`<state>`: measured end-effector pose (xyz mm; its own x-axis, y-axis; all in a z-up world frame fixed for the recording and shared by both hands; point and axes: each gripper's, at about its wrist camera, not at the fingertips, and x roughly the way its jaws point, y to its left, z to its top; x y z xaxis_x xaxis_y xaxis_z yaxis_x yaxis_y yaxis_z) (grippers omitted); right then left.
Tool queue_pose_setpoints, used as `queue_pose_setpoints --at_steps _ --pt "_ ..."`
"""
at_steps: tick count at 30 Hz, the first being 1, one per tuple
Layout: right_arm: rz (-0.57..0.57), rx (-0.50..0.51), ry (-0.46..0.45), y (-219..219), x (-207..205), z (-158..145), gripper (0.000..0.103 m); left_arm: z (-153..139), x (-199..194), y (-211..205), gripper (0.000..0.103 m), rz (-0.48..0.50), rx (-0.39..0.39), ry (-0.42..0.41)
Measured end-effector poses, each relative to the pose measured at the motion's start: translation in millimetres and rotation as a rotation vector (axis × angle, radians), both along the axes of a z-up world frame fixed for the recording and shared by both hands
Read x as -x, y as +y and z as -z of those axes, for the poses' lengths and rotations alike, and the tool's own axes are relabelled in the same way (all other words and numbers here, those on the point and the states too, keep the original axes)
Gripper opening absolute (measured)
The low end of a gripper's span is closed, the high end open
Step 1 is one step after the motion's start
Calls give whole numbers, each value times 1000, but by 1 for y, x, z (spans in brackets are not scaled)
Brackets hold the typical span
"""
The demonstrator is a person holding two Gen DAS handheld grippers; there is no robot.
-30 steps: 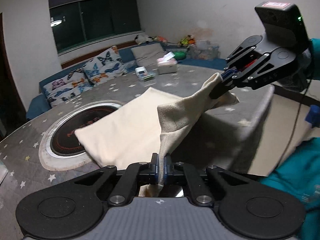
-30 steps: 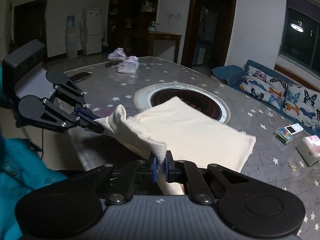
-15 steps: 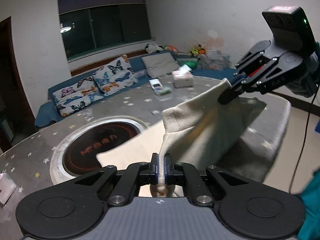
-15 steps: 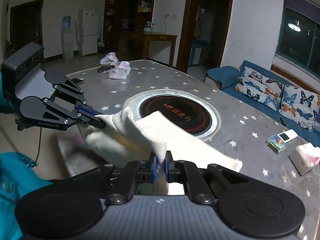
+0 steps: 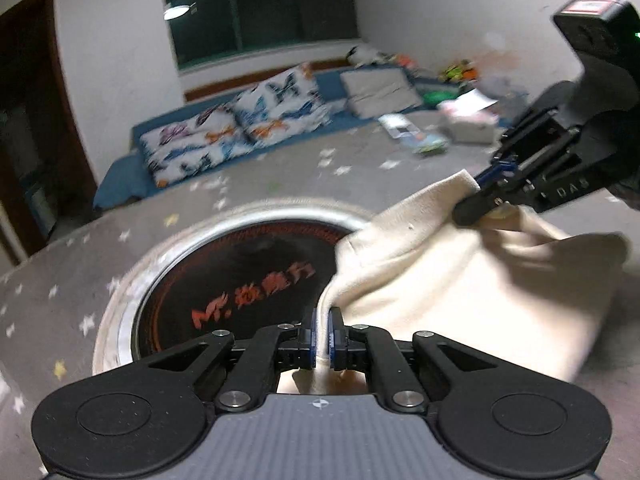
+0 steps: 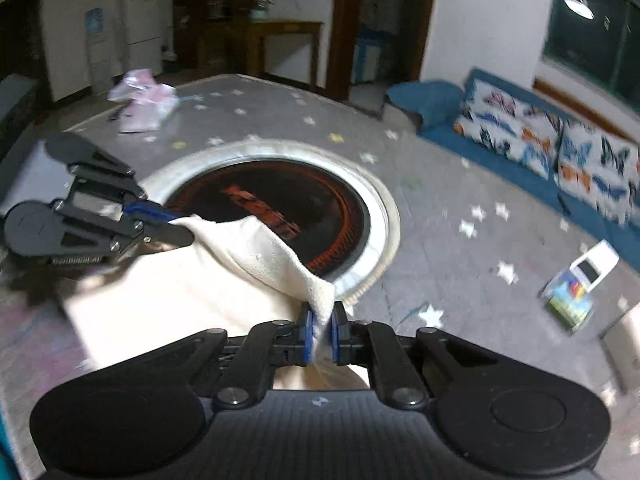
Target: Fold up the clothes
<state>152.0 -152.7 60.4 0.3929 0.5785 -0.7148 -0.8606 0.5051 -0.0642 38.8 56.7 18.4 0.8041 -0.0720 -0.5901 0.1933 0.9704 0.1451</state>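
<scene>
Star-patterned table (image 5: 248, 184), both grippers' cream cloth (image 5: 460, 280)

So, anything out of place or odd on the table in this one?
Mildly: the cream cloth, pinched by both tools, drapes partly over the round black burner set in the table. No spills or damage visible; both views are motion-blurred.

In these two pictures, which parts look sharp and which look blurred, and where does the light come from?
Left wrist view: the black left gripper is sharp; the butterfly-print cushions and grey star-patterned table cover smear with motion; a round ceiling lamp mirrors in the dark window. Right wrist view: the right gripper is crisp, the cream cloth soft-edged; straight lines bend near the rim.
</scene>
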Motion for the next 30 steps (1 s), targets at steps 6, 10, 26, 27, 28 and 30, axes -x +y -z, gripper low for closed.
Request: queue_pose_setpoints --at_steps 6,10,26,27,28,30 --pt "123 -68 27 -15 -10 17 21 9 -10 2 17 -67 7 5" --pt "173 -115 20 -39 -5 2 21 6 -9 5 17 -104 23 16" --pt "284 -101 87 -80 8 19 20 -1 -13 -50 17 -20 128 40" --pt "291 -93 82 -81 6 20 20 2 -15 -49 17 -27 130 48" --pt "297 -88 79 -82 4 22 20 4 -16 -48 17 -36 133 52" --pt "307 -93 72 -86 2 20 20 4 -17 -46 17 -49 142 60"
